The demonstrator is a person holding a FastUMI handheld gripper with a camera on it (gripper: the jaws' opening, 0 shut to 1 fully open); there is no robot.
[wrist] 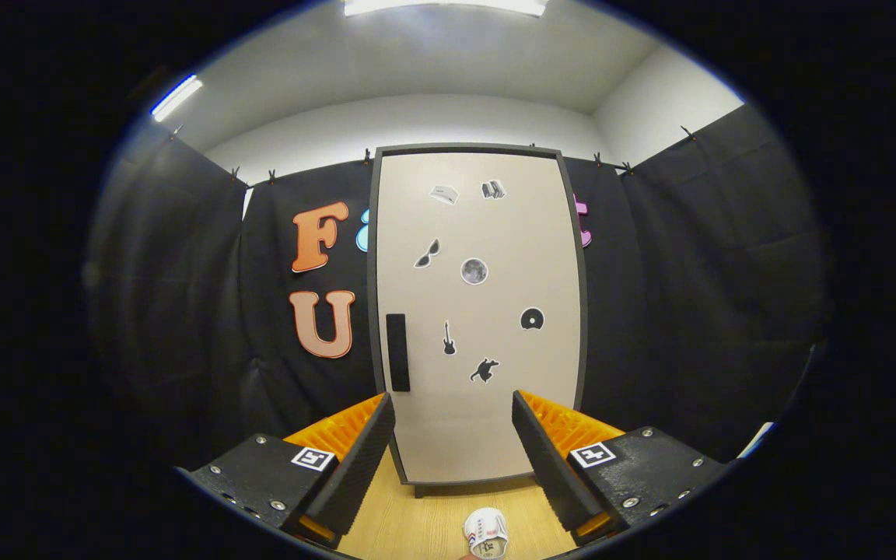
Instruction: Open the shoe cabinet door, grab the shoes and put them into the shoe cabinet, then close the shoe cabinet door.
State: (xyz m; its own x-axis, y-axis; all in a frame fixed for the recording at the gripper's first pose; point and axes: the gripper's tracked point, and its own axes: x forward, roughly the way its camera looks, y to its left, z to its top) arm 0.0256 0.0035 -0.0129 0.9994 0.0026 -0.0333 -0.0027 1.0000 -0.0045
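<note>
1. The shoe cabinet (479,435) stood upright on the wooden floor (425,521), backed against the booth's dark cloth wall. It lay straight ahead of the gripper and beyond its fingers, well apart from them.

2. The cabinet door (487,311) was fully shut within its dark frame. In my judgement the opening step had not begun, so no storage space was yet available.

3. A dark vertical handle (397,352) sat near the door's left edge at mid-height. Its position suggested that side swings free and is where the gripper must take hold.

4. The gripper (452,435) was held level and faced the door squarely. Its jaws were spread wide and grasped nothing. That posture suited an approach to the handle, though the gap was centred right of it.

5. Small stickers (474,271) were scattered over the door face; they appeared decorative only.

6. One shoe (486,533) rested on the floor just below and between the fingers, touching neither. It was near the cabinet's foot, presumably staged for loading. It was only partly visible, and a second shoe could not be confirmed.
</note>
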